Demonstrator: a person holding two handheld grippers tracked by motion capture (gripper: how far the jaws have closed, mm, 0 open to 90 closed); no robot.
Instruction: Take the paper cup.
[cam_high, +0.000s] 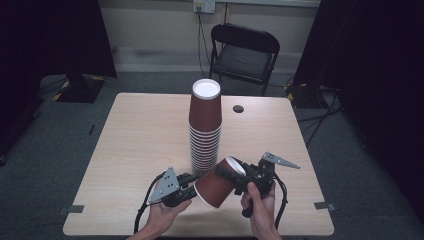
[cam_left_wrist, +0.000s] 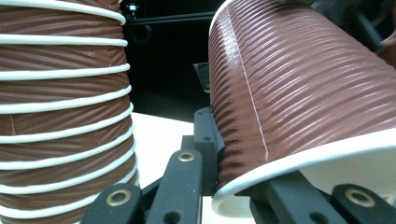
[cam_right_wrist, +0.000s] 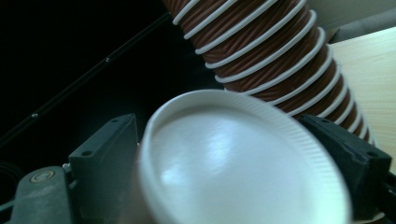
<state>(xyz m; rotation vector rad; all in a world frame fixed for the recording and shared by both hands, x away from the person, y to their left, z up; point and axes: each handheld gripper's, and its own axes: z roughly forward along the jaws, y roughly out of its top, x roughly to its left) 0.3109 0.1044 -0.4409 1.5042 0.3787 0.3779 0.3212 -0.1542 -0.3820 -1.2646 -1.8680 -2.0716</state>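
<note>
left tongs (cam_high: 192, 187) pinch cup (cam_high: 217, 182) rim | right tongs (cam_high: 235, 175) clamp its base | stack (cam_high: 205, 127) beside

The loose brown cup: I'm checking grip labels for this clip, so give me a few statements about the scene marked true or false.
1. The loose cup is held between both grippers, tilted. True.
2. The left gripper pinches the cup's rim. True.
3. The cup stack lies on its side. False: it stands upright on the table.
4. The right gripper is at the cup's white bottom end. True.
5. The folding chair holds a cup. False: its seat is bare.
</note>
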